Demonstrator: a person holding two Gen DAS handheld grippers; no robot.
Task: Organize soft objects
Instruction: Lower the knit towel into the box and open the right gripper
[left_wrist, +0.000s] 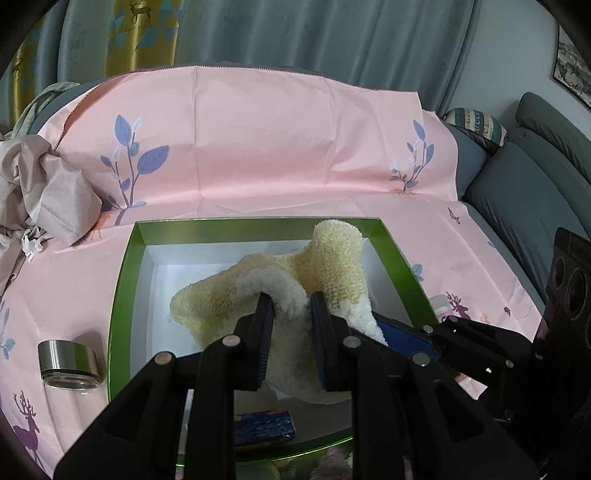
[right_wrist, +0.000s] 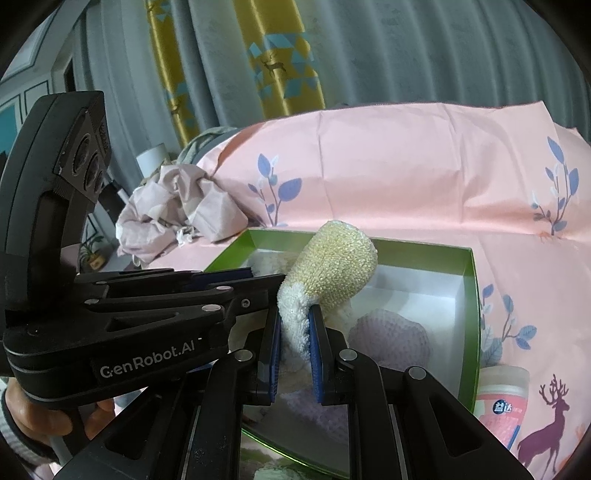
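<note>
A fluffy yellow and white sock (left_wrist: 295, 280) hangs over the open green box (left_wrist: 125, 266) with a white inside. My left gripper (left_wrist: 291, 302) is shut on the sock's white cuff. My right gripper (right_wrist: 295, 314) is shut on the same sock (right_wrist: 336, 266) from the right side; its fingers (left_wrist: 406, 334) show at the right of the left wrist view. A pale purple fluffy sock (right_wrist: 391, 332) lies in the box (right_wrist: 469, 295) below. The left gripper's body (right_wrist: 110, 295) fills the left of the right wrist view.
A pink sheet with leaf and deer prints (left_wrist: 277, 147) covers the surface. A glass jar with a metal lid (left_wrist: 70, 365) lies left of the box. A pink tube (right_wrist: 502, 398) lies right of it. Crumpled pale cloth (left_wrist: 44, 195) sits far left. A grey sofa (left_wrist: 528, 192) stands right.
</note>
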